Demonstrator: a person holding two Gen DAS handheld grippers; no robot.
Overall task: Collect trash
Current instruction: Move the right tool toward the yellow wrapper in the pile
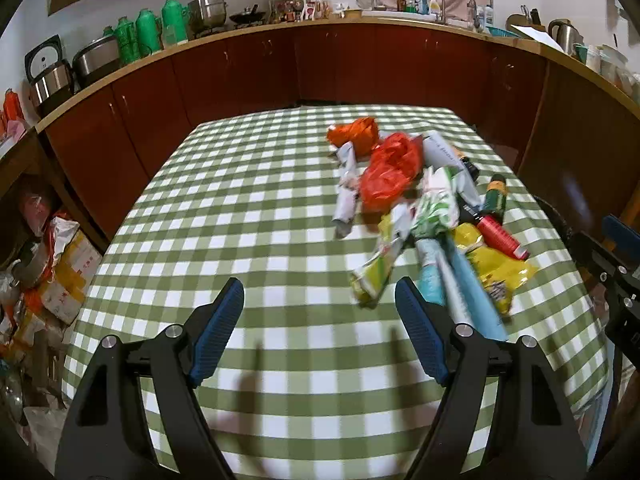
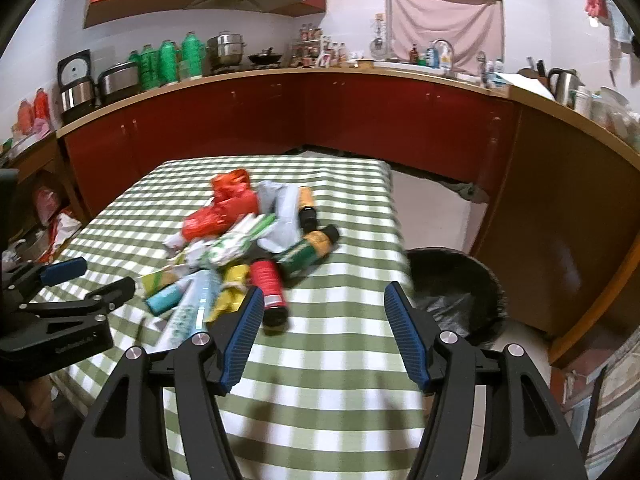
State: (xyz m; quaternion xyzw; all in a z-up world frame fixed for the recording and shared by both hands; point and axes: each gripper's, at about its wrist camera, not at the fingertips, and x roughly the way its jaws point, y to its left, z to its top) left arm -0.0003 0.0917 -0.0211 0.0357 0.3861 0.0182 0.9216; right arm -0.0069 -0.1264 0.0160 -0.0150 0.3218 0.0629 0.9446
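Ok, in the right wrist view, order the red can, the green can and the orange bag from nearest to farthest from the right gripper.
1. Red can: beside the right gripper's left finger, at the pile's near edge.
2. Green can: behind it, slightly right.
3. Orange bag: far end of the pile, left.

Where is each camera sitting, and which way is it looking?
Left wrist view: sits on the left gripper, looking forward over the checked table at the trash pile; its own open blue fingers show, and the right gripper at the right edge.
Right wrist view: sits on the right gripper, facing the pile and the black bin beside the table; its open fingers show, and the left gripper at left.
Both share the table, pile, red bottle and kitchen counter.
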